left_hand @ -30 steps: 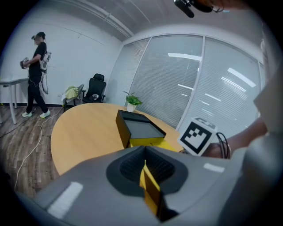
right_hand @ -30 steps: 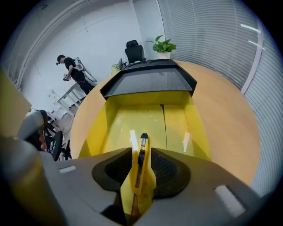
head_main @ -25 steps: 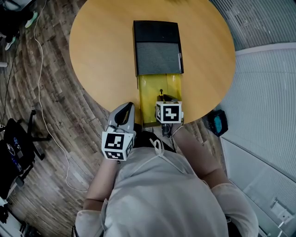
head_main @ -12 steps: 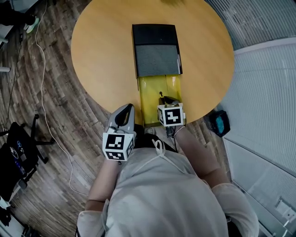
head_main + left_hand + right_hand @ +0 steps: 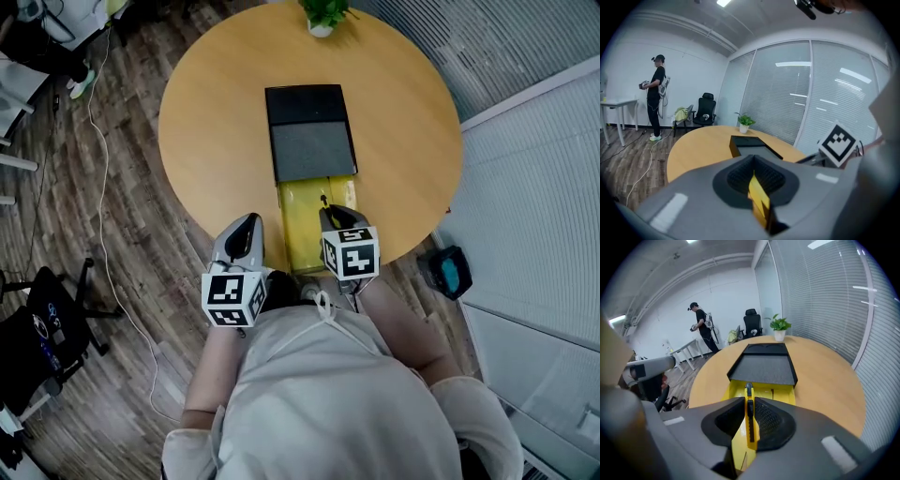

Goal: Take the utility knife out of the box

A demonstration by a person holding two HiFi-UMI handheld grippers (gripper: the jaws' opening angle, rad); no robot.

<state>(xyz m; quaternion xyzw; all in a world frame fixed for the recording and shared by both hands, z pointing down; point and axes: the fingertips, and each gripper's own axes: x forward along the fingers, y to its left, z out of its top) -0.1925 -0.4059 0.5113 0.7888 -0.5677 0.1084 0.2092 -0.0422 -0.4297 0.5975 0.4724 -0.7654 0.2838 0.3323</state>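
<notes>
A black box (image 5: pixel 305 103) with a grey foam layer (image 5: pixel 312 152) lies on the round wooden table (image 5: pixel 216 122). Its yellow inner tray (image 5: pixel 302 211) is slid out toward me. My right gripper (image 5: pixel 330 216) hangs over that tray, shut on the yellow utility knife (image 5: pixel 324 201). In the right gripper view the knife (image 5: pixel 750 427) stands edge-on between the pads of the right gripper (image 5: pixel 749 400), its black tip toward the box (image 5: pixel 764 364). My left gripper (image 5: pixel 251 223) is left of the tray. In its own view the left gripper (image 5: pixel 752 161) is closed on a thin yellow piece (image 5: pixel 758 197).
A potted plant (image 5: pixel 322 14) stands at the table's far edge. A person (image 5: pixel 657 93) stands far back by a white desk, near an office chair (image 5: pixel 706 110). Another chair (image 5: pixel 47 319), a floor cable (image 5: pixel 98 187) and a blue-black device (image 5: pixel 448 272) surround the table. Blinds (image 5: pixel 825 310) line the right.
Both grippers have risen. The right one has come up out of the yellow tray with the knife between its pads. The left one stays beside the tray.
</notes>
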